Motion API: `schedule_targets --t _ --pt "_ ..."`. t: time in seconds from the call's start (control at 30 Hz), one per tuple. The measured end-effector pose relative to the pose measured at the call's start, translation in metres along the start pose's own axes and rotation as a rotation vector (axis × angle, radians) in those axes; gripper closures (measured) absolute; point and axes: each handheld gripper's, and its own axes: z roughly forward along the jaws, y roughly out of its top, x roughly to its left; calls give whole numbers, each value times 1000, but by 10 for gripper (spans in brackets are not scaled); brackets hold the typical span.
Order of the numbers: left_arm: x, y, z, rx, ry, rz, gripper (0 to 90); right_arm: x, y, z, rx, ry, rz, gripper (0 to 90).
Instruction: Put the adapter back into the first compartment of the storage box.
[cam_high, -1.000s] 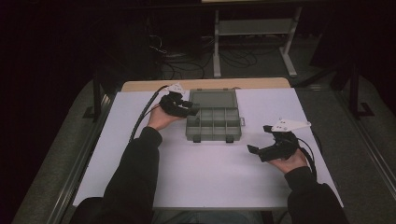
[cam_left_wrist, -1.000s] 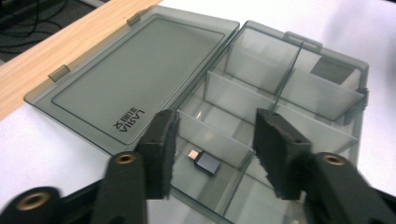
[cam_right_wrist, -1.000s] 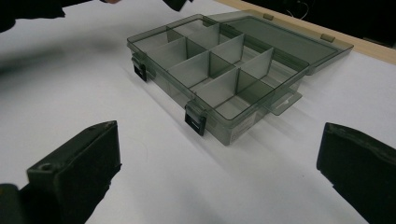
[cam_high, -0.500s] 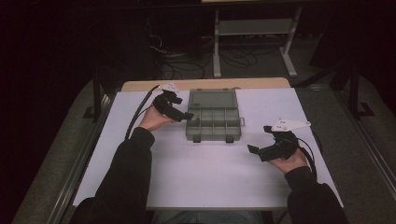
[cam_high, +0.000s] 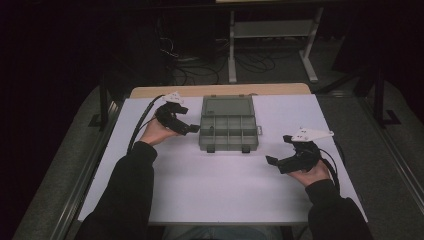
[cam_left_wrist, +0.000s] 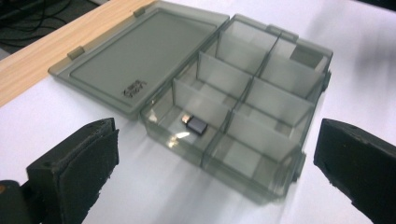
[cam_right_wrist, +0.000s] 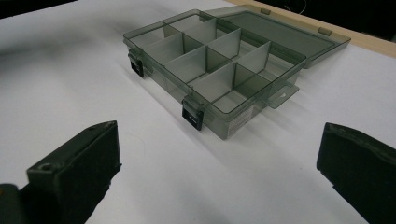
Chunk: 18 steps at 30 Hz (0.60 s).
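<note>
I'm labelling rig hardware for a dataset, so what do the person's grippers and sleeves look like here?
Both the left gripper and the right gripper are black, each with two thick block-shaped jaws faced with rough dark padding. Each carries a pale three-cornered plate on top and trails a black cable. The person wears dark long sleeves reaching the wrists.

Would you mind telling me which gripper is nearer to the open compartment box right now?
Left. The left gripper sits right at the compartment box's left edge, jaws open toward it. The right gripper hovers off its front right corner, clearly apart from it.
</note>
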Motion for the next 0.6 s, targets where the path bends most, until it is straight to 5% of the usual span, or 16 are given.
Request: schedule_targets --t 0.6 --pt "-3 -24 -42 -52 43 -15 0 0 0 1 1 -2 0 0"
